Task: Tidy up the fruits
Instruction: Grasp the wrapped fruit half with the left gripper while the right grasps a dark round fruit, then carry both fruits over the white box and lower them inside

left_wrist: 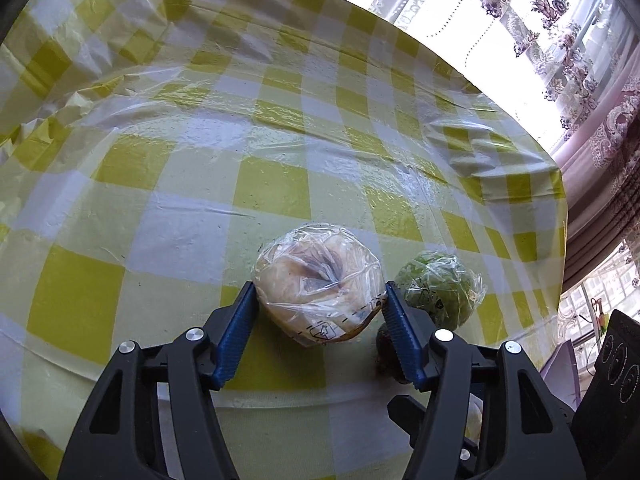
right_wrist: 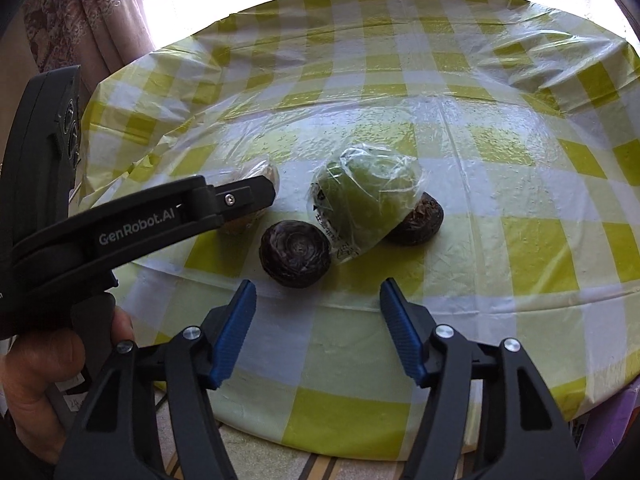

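Note:
My left gripper (left_wrist: pixel 318 294) is shut on a pale yellow fruit wrapped in clear plastic (left_wrist: pixel 318 280), its blue pads touching both sides; the fruit rests on the checked tablecloth. A wrapped green fruit (left_wrist: pixel 438 286) lies just right of it, and a dark round fruit (left_wrist: pixel 386 350) shows behind the right finger. In the right wrist view, my right gripper (right_wrist: pixel 318 294) is open and empty near the table's front edge. Ahead of it lie a dark fruit (right_wrist: pixel 295 254), the wrapped green fruit (right_wrist: pixel 366 200) and a second dark fruit (right_wrist: pixel 420 218). The left gripper (right_wrist: pixel 248 196) hides most of the pale fruit (right_wrist: pixel 266 172).
The round table wears a yellow-and-white checked plastic cloth (left_wrist: pixel 200 160), wrinkled at the far side. Patterned curtains (left_wrist: pixel 560 40) and a bright window stand beyond the table's edge. A hand (right_wrist: pixel 44 360) holds the left gripper's handle at the left.

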### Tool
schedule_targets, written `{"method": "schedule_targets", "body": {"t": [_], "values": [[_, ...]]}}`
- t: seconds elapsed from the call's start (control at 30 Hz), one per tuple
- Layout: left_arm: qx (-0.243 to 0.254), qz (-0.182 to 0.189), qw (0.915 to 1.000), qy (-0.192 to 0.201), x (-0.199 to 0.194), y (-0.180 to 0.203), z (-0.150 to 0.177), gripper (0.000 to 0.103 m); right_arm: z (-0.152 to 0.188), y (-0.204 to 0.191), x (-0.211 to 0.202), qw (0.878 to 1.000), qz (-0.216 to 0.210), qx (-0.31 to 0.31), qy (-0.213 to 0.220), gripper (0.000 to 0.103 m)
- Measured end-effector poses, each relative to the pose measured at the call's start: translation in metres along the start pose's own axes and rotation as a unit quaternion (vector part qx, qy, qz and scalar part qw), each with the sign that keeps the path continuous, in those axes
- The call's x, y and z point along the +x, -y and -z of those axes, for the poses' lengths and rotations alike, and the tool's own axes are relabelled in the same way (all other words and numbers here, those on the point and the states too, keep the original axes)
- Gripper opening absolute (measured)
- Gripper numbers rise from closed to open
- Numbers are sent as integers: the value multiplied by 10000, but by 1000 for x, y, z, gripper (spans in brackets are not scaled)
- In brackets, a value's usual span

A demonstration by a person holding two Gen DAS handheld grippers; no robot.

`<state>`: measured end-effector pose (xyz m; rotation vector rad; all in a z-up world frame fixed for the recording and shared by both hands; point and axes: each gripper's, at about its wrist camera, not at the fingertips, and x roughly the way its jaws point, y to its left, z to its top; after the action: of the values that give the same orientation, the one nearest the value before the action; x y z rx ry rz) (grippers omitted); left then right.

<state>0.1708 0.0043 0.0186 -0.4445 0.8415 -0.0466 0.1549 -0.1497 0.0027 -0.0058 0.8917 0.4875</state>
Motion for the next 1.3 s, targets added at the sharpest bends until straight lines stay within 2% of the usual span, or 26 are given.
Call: {"method": "schedule_targets", "body": {"t": [0.23,0.4,0.9,0.93,0.97,1.0,1.17,1.3], "values": [[-158,-290,9992,246,-21,-22,3,60,-7,-8,8,9996,-227,174,-48,55],[-178,-357,9988,287,-30,-29,9,60,-12,-10,14,9989,-279,369,-33,55],[-161,-560,9975,409,-53,-38,22,60,-22,-15,23,9988,135,466,1,55],[-163,-568,9974,412,-54,-38,22,60,-23,-16,24,9989,166,440,-3,52],[-171,-579,9973,419,-56,-39,23,60,-23,-18,25,9991,158,401,-23,43],[-190,-593,9971,429,-57,-40,24,60,-22,-19,25,9992,159,353,-51,40],[-126,-863,9942,624,-67,-40,20,60,-17,-18,18,9992,219,320,-35,39],[-62,-798,9951,579,-71,-34,28,60,-8,-19,1,9995,247,183,106,39]]}}
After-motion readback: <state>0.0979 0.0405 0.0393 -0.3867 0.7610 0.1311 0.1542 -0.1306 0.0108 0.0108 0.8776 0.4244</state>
